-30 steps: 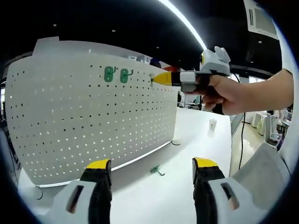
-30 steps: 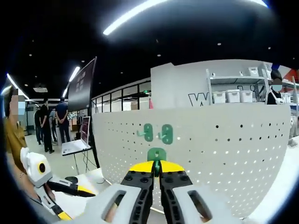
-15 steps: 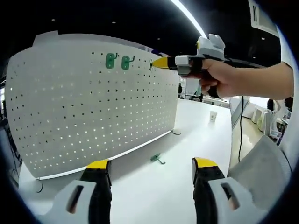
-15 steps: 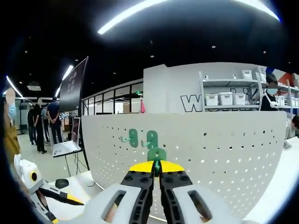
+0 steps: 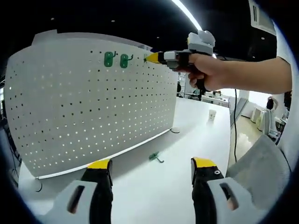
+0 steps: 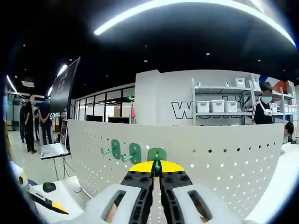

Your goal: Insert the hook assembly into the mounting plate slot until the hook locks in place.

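A white perforated mounting plate [image 5: 84,102] stands upright on the white table [image 5: 159,196]. Two green hooks [image 5: 116,59] hang near its top edge, seen in the right gripper view as two green hooks [image 6: 125,151]. My right gripper [image 6: 157,168] is shut on a third green hook [image 6: 157,154], held close to the plate's top, just right of those two. That gripper [image 5: 150,58] shows in the left gripper view, held by a hand [image 5: 210,72]. My left gripper [image 5: 152,164] stands open, low over the table. Another green hook [image 5: 155,157] lies on the table by the plate's foot.
A grey chair back [image 5: 261,168] stands at the right of the table. A small white cup [image 5: 212,114] sits far back on the table. People [image 6: 35,123] stand at the far left; shelves with white bins [image 6: 219,105] rise behind the plate.
My right gripper has carried the green hook up and leftward along the plate's top, closer to the two hung hooks. The left gripper has stayed open and barely moved.
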